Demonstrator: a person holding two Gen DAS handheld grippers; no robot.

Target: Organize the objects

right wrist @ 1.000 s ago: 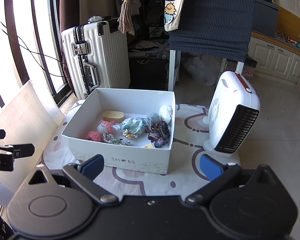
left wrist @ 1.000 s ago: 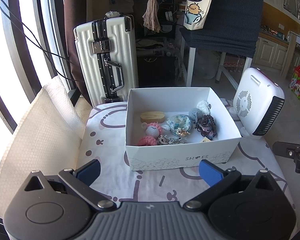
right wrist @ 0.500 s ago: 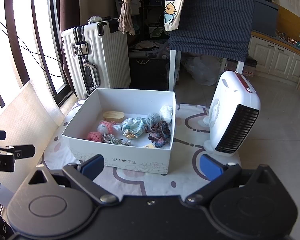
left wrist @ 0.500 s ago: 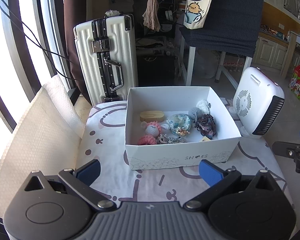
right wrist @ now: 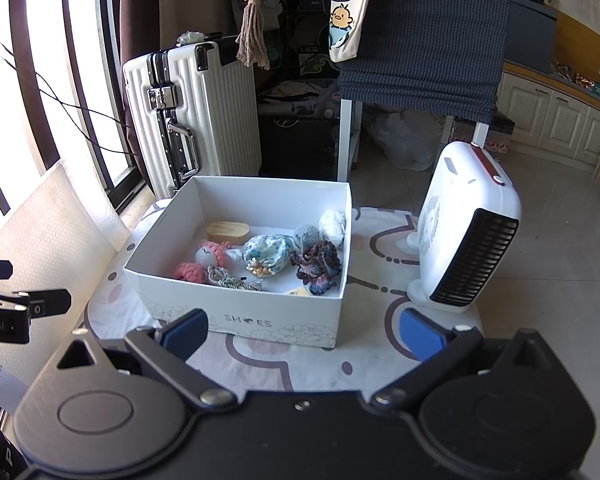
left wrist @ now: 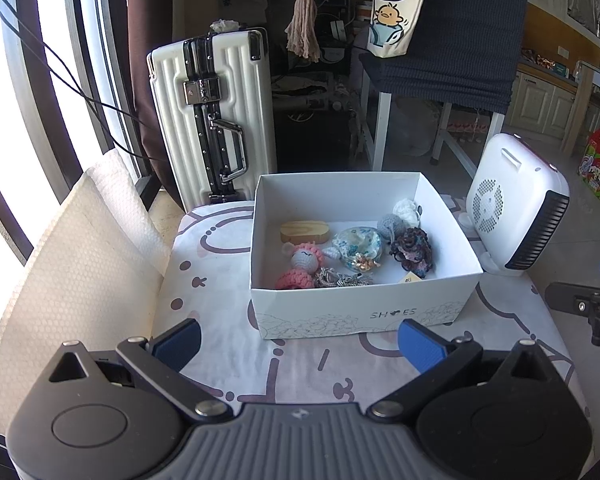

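A white shoe box (left wrist: 360, 312) (right wrist: 260, 320) stands open on a patterned mat. Inside lie a wooden block (left wrist: 305, 232) (right wrist: 227, 232), a pink crochet doll (left wrist: 303, 264) (right wrist: 204, 260), a blue floral pouch (left wrist: 358, 242) (right wrist: 268, 252), a dark crochet piece (left wrist: 414, 252) (right wrist: 318, 266), a grey ball (left wrist: 388, 224) and a white ball (left wrist: 406, 208). My left gripper (left wrist: 298, 344) is open and empty in front of the box. My right gripper (right wrist: 304, 332) is open and empty, also in front of the box.
A white fan heater (left wrist: 518, 204) (right wrist: 466, 236) stands right of the box. A white suitcase (left wrist: 212, 116) (right wrist: 192, 108) stands behind it. White padded sheet (left wrist: 72, 264) leans at the left by the window. A table with blue cloth (right wrist: 424, 32) is behind.
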